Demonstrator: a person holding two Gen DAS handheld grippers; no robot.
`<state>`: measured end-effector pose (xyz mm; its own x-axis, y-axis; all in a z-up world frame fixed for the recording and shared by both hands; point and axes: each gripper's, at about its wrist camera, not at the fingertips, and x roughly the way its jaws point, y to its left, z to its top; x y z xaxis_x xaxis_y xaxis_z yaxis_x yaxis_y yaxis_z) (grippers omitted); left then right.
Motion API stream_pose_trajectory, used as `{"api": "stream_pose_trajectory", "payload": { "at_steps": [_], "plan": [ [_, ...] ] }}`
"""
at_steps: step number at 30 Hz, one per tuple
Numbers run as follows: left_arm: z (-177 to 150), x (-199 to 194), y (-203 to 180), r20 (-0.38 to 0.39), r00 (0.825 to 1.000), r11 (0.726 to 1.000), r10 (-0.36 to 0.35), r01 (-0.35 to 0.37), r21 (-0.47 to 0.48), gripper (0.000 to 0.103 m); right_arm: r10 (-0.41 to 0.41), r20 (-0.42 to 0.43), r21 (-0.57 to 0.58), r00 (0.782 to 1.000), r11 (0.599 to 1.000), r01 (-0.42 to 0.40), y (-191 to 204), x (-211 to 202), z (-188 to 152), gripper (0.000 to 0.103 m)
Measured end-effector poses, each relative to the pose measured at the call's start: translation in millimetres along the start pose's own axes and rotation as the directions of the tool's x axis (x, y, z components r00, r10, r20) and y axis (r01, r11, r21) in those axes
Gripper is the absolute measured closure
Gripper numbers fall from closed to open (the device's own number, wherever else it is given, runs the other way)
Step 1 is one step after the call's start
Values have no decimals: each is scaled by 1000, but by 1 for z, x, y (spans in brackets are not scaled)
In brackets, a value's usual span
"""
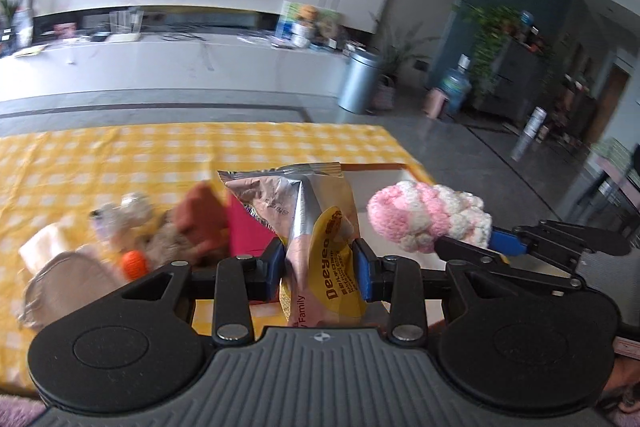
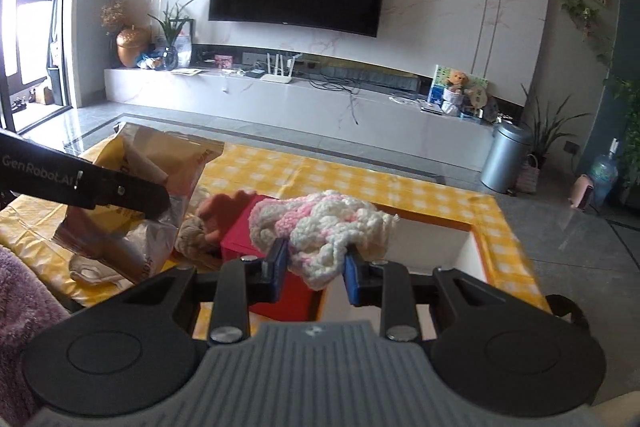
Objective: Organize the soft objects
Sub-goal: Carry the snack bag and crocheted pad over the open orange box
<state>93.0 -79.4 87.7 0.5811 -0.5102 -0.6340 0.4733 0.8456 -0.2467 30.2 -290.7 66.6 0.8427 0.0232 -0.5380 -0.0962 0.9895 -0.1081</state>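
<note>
My left gripper is shut on a crinkled foil snack bag with a yellow label, held above the yellow checked tablecloth. The bag also shows in the right wrist view. My right gripper is shut on a pink and white knitted piece, also in the left wrist view. It hangs over a white open box. A pile of plush toys and a red box lie below.
A pale mask-like item lies on the cloth at left. A purple fuzzy fabric is at the near left. Beyond the table are a TV console, a metal bin and plants.
</note>
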Motion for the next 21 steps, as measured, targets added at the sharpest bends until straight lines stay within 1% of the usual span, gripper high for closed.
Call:
{"api": "stream_pose_trajectory", "payload": {
  "at_steps": [2, 4, 6, 9, 10, 12, 15, 18, 21],
  "plan": [
    [12, 18, -16, -44, 998, 998, -45, 46, 30, 62, -13, -42, 15, 999, 1000, 14, -20, 0, 3, 75],
    [22, 41, -35, -104, 991, 994, -80, 87, 64, 62, -11, -93, 26, 996, 1000, 14, -36, 4, 3, 75],
    [27, 63, -48, -153, 984, 991, -93, 107, 86, 62, -19, -145, 18, 989, 1000, 22, -49, 12, 0, 75],
    [29, 97, -70, -230, 969, 984, -90, 122, 127, 62, -35, -233, -18, 972, 999, 31, -64, 31, -12, 75],
    [27, 105, -80, -255, 963, 982, -90, 130, 141, 62, -29, -267, -20, 963, 999, 25, -70, 39, -18, 75],
    [26, 129, -87, -316, 945, 975, -81, 141, 171, 62, -17, -327, -16, 945, 1000, 13, -80, 54, -28, 75],
    [23, 161, -98, -395, 917, 963, -59, 157, 221, 62, -19, -397, -35, 918, 999, 5, -91, 74, -43, 75],
    [17, 186, -102, -435, 900, 954, -36, 160, 252, 62, -9, -444, -46, 896, 999, -13, -99, 91, -53, 75],
    [9, 205, -104, -486, 873, 947, -30, 180, 265, 62, 14, -485, -39, 874, 999, -37, -105, 108, -60, 74]
  ]
}}
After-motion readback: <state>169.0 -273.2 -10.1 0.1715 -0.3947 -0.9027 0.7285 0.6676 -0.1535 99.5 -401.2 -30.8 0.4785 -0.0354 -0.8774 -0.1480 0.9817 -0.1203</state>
